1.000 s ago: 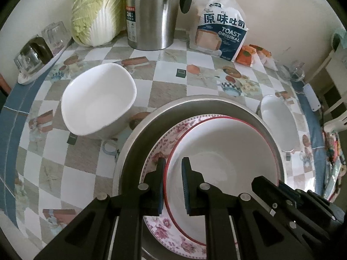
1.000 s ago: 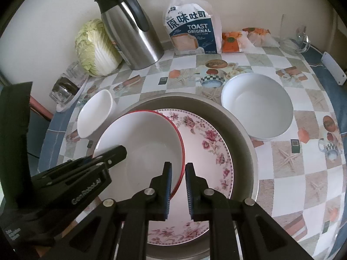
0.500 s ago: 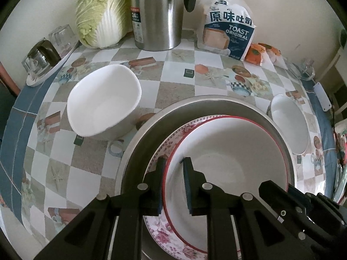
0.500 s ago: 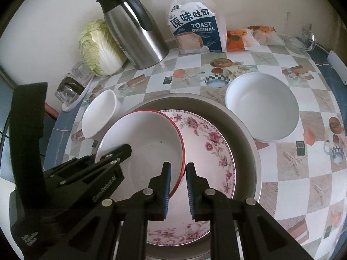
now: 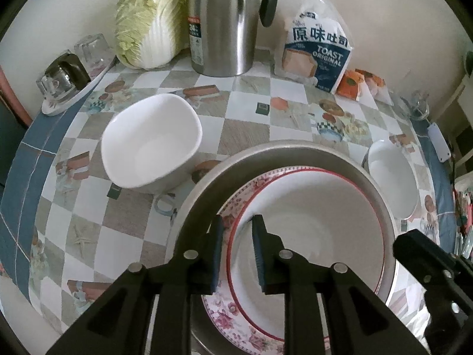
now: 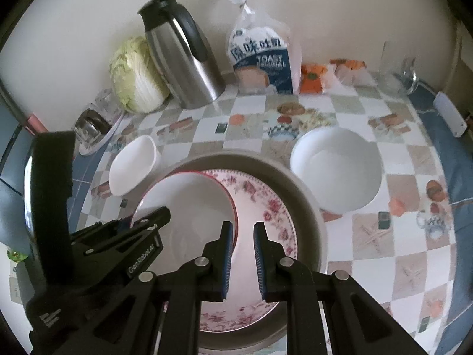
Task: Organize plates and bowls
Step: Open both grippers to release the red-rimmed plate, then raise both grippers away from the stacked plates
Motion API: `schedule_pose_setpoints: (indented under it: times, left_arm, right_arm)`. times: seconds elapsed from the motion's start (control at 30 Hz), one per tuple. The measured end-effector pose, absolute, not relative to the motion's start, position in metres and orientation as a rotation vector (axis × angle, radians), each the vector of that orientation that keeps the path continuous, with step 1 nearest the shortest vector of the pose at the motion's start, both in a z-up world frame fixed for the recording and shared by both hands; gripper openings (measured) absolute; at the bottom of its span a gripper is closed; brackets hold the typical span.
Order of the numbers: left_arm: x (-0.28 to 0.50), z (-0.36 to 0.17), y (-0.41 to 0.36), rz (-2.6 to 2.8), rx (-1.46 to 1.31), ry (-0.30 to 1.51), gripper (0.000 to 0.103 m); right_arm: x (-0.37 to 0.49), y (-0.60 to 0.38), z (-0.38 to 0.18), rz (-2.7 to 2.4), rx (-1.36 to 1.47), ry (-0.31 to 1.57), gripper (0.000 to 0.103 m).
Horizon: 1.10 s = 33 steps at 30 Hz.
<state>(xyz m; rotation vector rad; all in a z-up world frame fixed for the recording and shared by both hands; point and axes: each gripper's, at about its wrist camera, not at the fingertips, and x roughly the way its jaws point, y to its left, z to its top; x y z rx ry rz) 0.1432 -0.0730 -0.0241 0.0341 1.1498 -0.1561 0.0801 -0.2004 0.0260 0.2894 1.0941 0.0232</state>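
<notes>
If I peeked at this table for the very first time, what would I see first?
Probably the big metal basin in the middle, holding a flowery pink plate with a red-rimmed white bowl on top. The left hand-held gripper straddles that bowl's rim. Behind stand a shiny steel jug, a cabbage and a bag of toast.

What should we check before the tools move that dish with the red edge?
1. Left tool straddles the red-edged dish's rim: ok.
2. Left tool squeezed on the rim: not ok, gaps show on both sides.
3. Right tool around the rim: cannot tell, the rim runs behind one finger.
4. Flowered plate lies under the dish, inside the metal basin: ok.
5. Squarish white bowl and round white bowl stand outside the basin: ok.
</notes>
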Motion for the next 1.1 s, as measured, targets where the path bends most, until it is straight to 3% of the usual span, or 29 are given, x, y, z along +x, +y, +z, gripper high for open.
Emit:
schedule_pose_setpoints:
  times: [0.27, 0.3, 0.37, 0.47, 0.63, 0.83, 0.93, 1.1]
  left_arm:
    - [0.14, -0.005, -0.059, -0.101, -0.024, 1.086, 0.059]
    - [0.14, -0.002, -0.057, -0.089, -0.029, 1.077, 0.059]
    - [0.139, 0.002, -0.052, -0.057, -0.039, 1.065, 0.064]
    - [0.138, 0.005, -0.043, -0.004, -0.058, 1.045, 0.079]
    - [0.139, 0.006, -0.022, 0.099, -0.086, 1.024, 0.088]
    - [0.141, 0.003, 0.004, 0.205, -0.135, 1.021, 0.089]
    - [0.141, 0.003, 0.017, 0.253, -0.142, 1.008, 0.096]
    - [0.142, 0.001, 0.037, 0.282, -0.196, 1.006, 0.097]
  right_arm:
    - [0.079, -0.195, 0.041, 0.008, 0.231, 1.059, 0.017]
    - [0.079, -0.195, 0.042, 0.003, 0.22, 1.059, 0.021]
    - [0.079, -0.193, 0.043, 0.001, 0.206, 1.055, 0.04]
    - [0.08, -0.189, 0.045, 0.006, 0.191, 1.05, 0.053]
    - [0.08, -0.177, 0.047, 0.023, 0.152, 1.035, 0.067]
    - [0.081, -0.158, 0.046, 0.064, 0.135, 1.03, 0.082]
    - [0.084, -0.149, 0.041, 0.079, 0.131, 1.039, 0.083]
    - [0.087, -0.142, 0.036, 0.068, 0.133, 1.044, 0.089]
